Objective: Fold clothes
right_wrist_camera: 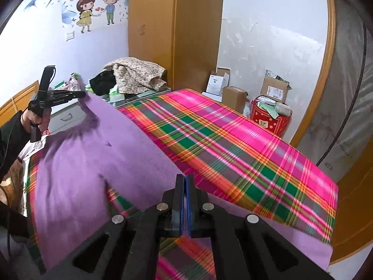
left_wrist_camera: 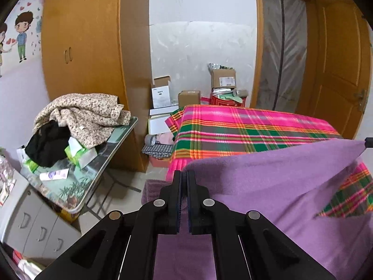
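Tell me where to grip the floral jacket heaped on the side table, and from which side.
Grip the floral jacket at its hem corner overhanging toward the bed, coming from the bed side. That edge lies loose on the side table, while the black garment crowds the other side.

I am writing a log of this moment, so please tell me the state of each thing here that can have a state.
left gripper: shut on the purple garment.
right gripper: shut on the purple garment.
purple garment: lifted at two points, stretched over the plaid bed cover.
wardrobe: doors closed.
door: open.
white box: flaps open.
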